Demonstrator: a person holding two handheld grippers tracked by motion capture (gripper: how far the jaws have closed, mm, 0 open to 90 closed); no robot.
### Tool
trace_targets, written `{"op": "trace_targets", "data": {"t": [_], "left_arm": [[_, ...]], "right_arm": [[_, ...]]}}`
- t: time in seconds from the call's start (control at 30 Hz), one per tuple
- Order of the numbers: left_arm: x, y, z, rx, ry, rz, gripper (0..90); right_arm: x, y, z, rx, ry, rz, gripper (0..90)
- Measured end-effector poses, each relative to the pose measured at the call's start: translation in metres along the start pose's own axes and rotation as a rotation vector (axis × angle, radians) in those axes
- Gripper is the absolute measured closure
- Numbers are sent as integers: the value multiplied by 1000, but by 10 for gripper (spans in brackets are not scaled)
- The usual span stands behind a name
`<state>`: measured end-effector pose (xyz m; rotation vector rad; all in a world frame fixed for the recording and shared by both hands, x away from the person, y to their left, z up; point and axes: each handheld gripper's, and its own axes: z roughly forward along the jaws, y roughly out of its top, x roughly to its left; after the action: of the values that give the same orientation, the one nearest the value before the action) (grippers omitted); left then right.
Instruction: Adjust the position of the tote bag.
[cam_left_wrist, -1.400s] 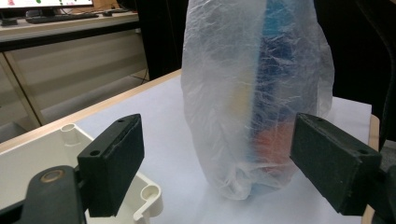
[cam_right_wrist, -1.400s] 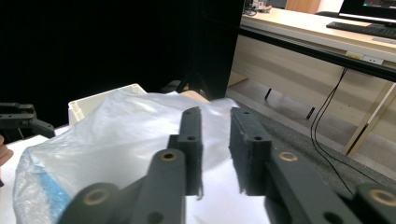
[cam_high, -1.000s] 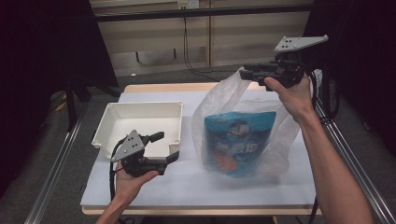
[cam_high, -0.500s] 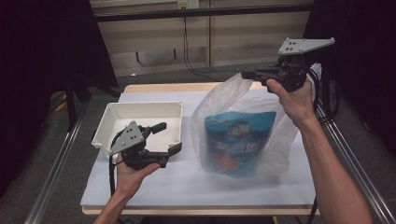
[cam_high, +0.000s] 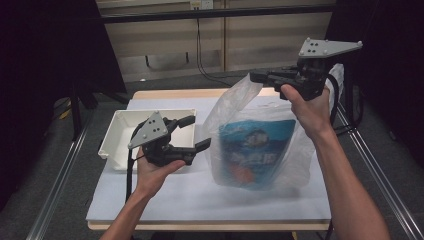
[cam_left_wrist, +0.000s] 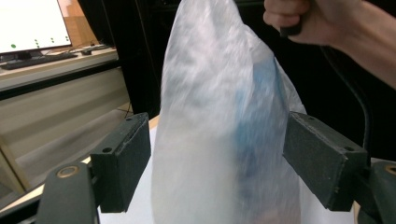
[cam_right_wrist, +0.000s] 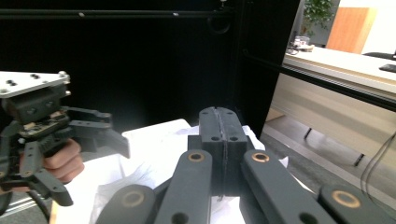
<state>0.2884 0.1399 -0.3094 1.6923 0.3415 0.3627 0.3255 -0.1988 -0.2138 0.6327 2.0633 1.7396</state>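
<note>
While the high view lays out the whole table, we see our right gripper (cam_high: 257, 77) raised above the far side, its jaws pressed together on the top edge of the translucent plastic bag (cam_high: 255, 135), which hangs straight down from it with its bottom resting on the white table cover (cam_high: 165, 200). Only that view shows the blue printed packet (cam_high: 255, 152) inside the bag plainly; in the left gripper view it is just a blurred blue streak behind the film, and its print cannot be read anywhere. Our left gripper (cam_high: 191, 134) is held just beside the bag, in front of the white rectangular plastic tray (cam_high: 117, 131), its jaws apart and lately easing inward, the bag framed between its pads (cam_left_wrist: 123, 165) without touching them. The right gripper view shows the shut jaws with crumpled film below them, though the pinched edge itself is hidden. The bag's long axis runs vertically, mouth uppermost.
</note>
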Motion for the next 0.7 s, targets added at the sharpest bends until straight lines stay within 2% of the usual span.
{"op": "trace_targets", "data": {"t": [0.1, 0.13, 0.23, 0.27, 0.33, 0.4, 0.47, 0.5, 0.53, 0.6, 0.7], "left_arm": [[2, 5, 5, -2, -47, -26, 237], [2, 6, 6, -15, -61, -41, 239], [1, 10, 11, -5, -32, -18, 242], [0, 10, 12, -11, -36, -23, 248], [0, 13, 14, -1, -33, 6, 260], [-2, 17, 17, -13, -35, 6, 270], [-3, 23, 21, -4, -29, 40, 273], [-5, 26, 23, -16, -29, 35, 272], [-4, 29, 23, -2, -39, 57, 271], [-4, 36, 27, -5, -40, 77, 268], [-1, 45, 34, -8, -31, 88, 269]], "right_arm": [[5, 2, -1, -14, 15, -5, 900], [8, 2, -4, -40, 14, 0, 900], [11, 1, -5, -53, 31, 3, 900], [14, 1, -5, -49, 33, -7, 900], [20, 1, -5, -44, 44, -17, 900], [27, 2, -5, -50, 60, -25, 900], [32, 4, -5, -54, 71, -37, 900], [34, 5, -5, -53, 74, -42, 900], [35, 5, -4, -55, 77, -43, 900], [38, 7, -2, -50, 79, -47, 900], [41, 11, 2, -51, 89, -55, 900]]}}
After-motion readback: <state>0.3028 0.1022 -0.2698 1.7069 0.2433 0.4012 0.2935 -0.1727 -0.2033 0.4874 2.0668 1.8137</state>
